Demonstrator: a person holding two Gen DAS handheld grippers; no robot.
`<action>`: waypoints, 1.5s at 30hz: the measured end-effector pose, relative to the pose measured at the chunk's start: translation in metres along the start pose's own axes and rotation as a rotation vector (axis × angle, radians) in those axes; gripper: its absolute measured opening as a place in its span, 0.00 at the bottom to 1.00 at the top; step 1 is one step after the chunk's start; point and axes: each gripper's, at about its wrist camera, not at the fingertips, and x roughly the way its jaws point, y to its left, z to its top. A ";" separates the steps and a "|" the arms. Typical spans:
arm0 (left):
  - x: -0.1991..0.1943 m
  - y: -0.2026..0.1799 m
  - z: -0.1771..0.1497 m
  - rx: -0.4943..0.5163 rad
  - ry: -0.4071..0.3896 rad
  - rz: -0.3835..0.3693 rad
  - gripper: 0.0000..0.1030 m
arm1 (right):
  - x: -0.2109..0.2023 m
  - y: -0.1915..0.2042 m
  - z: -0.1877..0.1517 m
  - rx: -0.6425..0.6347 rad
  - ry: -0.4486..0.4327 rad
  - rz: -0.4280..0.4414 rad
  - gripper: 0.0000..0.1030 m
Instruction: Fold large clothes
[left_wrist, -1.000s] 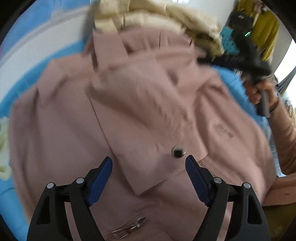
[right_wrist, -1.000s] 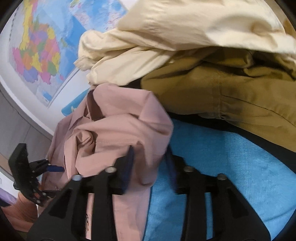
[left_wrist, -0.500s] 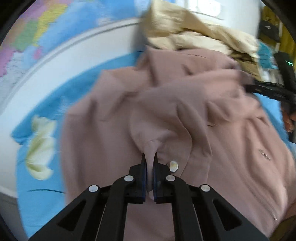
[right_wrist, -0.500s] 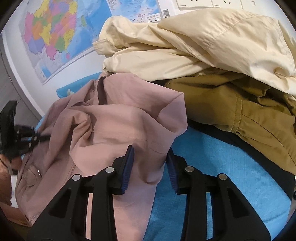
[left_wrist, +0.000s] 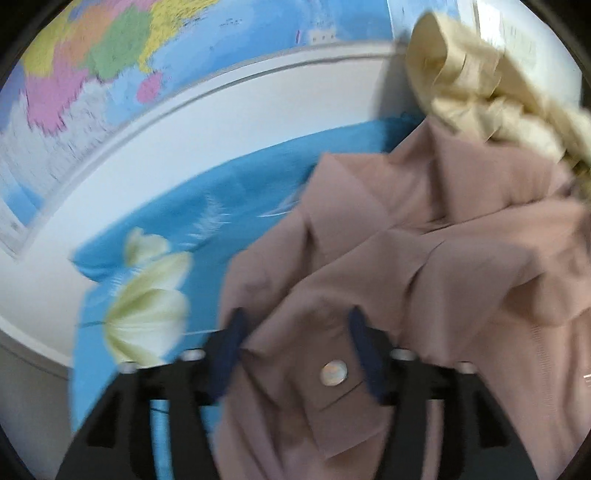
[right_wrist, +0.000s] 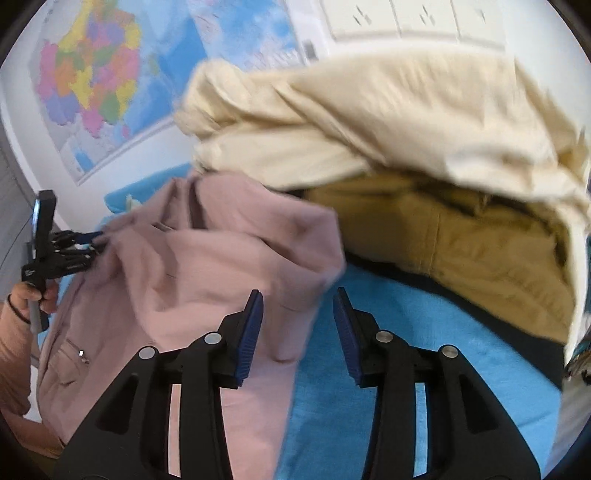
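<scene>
A dusty pink jacket (left_wrist: 424, 277) lies crumpled on a blue flowered cloth (left_wrist: 184, 229). My left gripper (left_wrist: 297, 350) hovers over its near left edge. Its jaws are opening, and a flap with a silver snap button (left_wrist: 333, 372) lies between them, untouched by the pads. The right wrist view shows this gripper (right_wrist: 94, 242) from the side at the jacket's (right_wrist: 221, 266) left edge. My right gripper (right_wrist: 297, 332) is at the jacket's right side with its jaws opening. A hanging fold sits between them, and a strip of blue cloth shows beside the right pad.
A cream garment (right_wrist: 388, 122) is heaped over an olive-brown one (right_wrist: 461, 240) at the back right, touching the jacket's collar end. A coloured map (left_wrist: 92, 74) and wall sockets (right_wrist: 406, 18) are behind. A person's hand (right_wrist: 26, 295) holds the left gripper's handle.
The left gripper pinched shut on the button flap, then opened wide while swinging left towards the flowered cloth's edge. The right gripper rose a little, and its jaws loosened around the fold.
</scene>
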 end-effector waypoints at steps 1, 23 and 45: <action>-0.003 0.003 -0.001 -0.011 -0.005 -0.046 0.66 | -0.004 0.008 0.003 -0.020 -0.014 0.009 0.40; -0.013 0.031 -0.034 -0.025 0.034 -0.127 0.65 | 0.113 0.073 0.062 -0.317 0.201 -0.113 0.01; -0.097 0.100 -0.132 -0.161 0.015 -0.073 0.04 | 0.138 0.206 -0.021 -0.587 0.359 0.159 0.07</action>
